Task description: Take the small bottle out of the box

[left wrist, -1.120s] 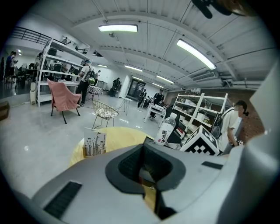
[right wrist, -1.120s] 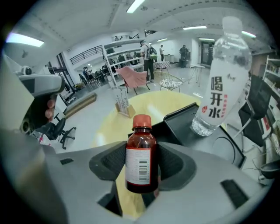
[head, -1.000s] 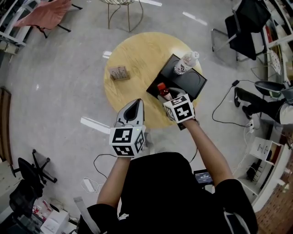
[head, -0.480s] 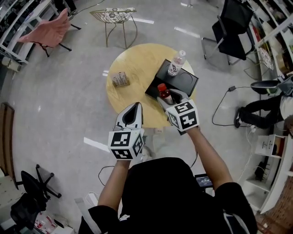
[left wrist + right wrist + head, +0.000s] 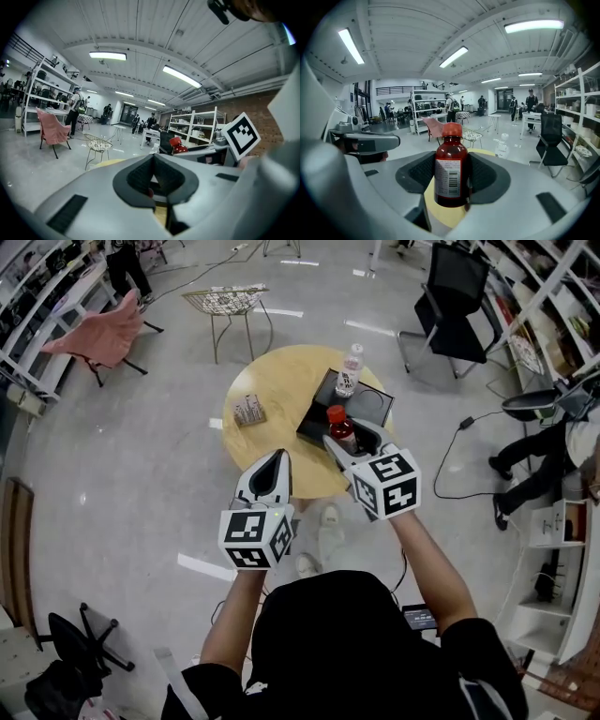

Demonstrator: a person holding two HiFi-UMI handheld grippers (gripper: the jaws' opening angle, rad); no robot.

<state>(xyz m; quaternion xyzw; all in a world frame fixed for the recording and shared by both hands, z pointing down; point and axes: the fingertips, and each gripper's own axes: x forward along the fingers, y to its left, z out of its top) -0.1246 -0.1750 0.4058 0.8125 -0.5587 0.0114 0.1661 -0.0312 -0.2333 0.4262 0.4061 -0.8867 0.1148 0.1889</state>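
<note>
Gripping small bottle (image 5: 451, 159) upright, R tool (image 5: 340, 440) | L tool (image 5: 152, 174) clenched | barcode (image 5: 453, 181): right gripper view only

A packet (image 5: 248, 410) lies on the round table (image 5: 281, 385).

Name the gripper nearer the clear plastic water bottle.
Right. The right gripper is just short of the clear plastic water bottle; the left gripper is farther back and to its left.
</note>
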